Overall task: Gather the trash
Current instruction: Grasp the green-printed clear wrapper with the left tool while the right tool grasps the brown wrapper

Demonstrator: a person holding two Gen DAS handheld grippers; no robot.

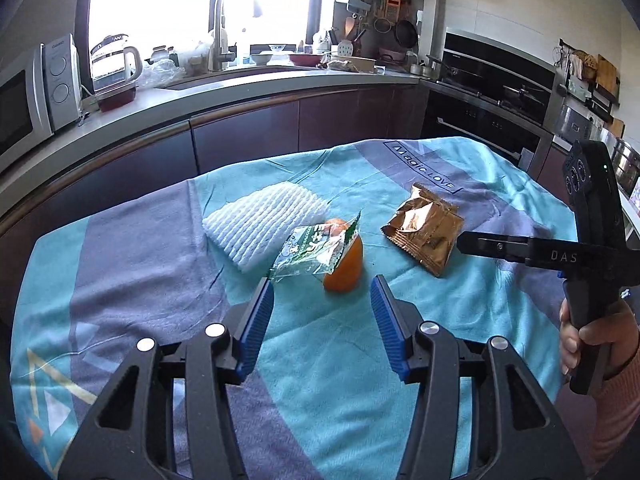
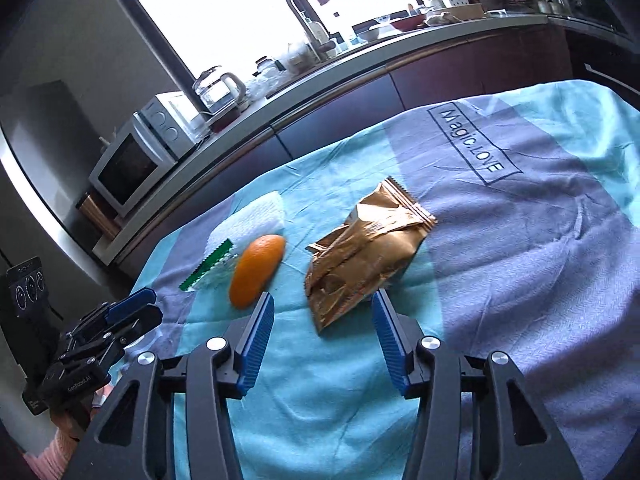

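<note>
A crumpled gold foil wrapper [image 1: 423, 231] lies on the blue-and-grey cloth; it also shows in the right wrist view [image 2: 362, 256]. A clear wrapper with green print [image 1: 314, 251] leans on an orange peel [image 1: 345, 268]. In the right wrist view the peel [image 2: 256, 270] hides most of that clear wrapper [image 2: 210, 269]. My left gripper [image 1: 322, 290] is open and empty, just short of the peel and clear wrapper. My right gripper [image 2: 323, 306] is open and empty, its fingers at the near edge of the gold wrapper; it enters the left wrist view from the right [image 1: 466, 243].
A folded white ribbed towel [image 1: 262, 224] lies behind the clear wrapper. The cloth-covered table [image 1: 328, 380] drops off at its far edge toward dark cabinets. A counter holds a microwave [image 1: 24, 108], a kettle [image 1: 114, 62] and a sink faucet [image 1: 218, 28]. An oven [image 1: 492, 80] stands at the right.
</note>
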